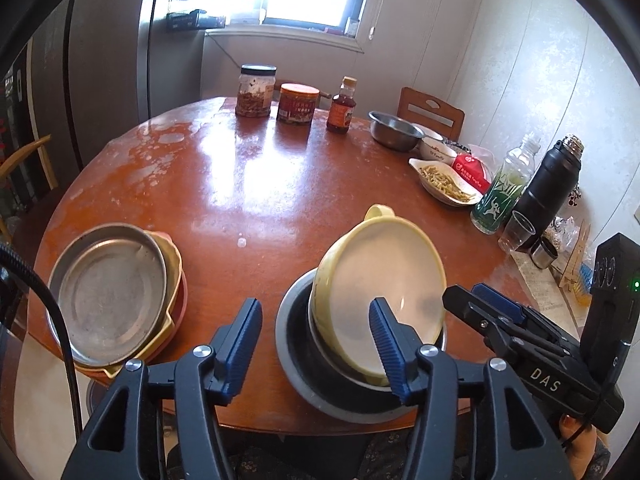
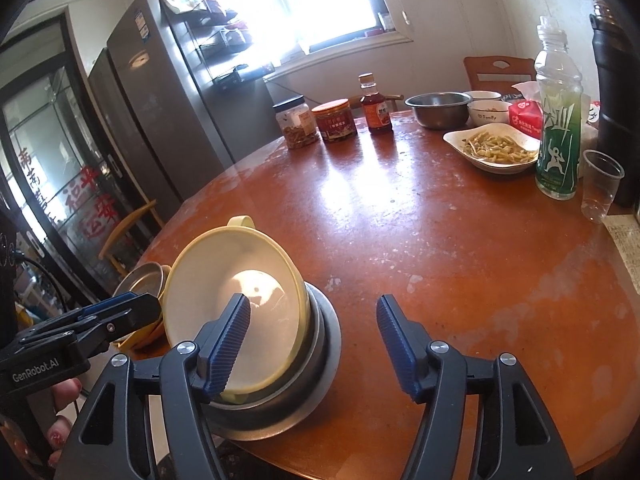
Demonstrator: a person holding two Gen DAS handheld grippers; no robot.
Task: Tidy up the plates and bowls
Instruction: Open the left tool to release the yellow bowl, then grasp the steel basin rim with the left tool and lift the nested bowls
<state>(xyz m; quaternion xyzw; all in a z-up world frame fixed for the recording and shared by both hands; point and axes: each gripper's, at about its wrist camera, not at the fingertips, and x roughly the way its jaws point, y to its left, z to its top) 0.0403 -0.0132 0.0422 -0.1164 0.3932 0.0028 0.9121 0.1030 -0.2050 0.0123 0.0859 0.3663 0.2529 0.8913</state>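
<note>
Both grippers, left gripper (image 1: 316,344) and right gripper (image 2: 314,344), have jaws apart, clamped on nothing. Yellow bowl (image 1: 380,280) is seen tilted inside a grey bowl (image 1: 296,376) at the counter (image 1: 248,184) near edge, 6 o'clock. A plate stack (image 1: 112,292) sits at 8 o'clock. Yellow bowl is judged stiff, light, glossy and slippery, chip-prone; the raised rim or the small handle at 12 o'clock would be best gripped.

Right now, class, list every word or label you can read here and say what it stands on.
"DAS": right claw body.
"GenRobot.AI": left claw body.
"Family": small white bowl.
Red characters on the glass door: not clear enough to read.
Jar, sauce bottle and green bottle labels, paper sheet: too small or blurred.
</note>
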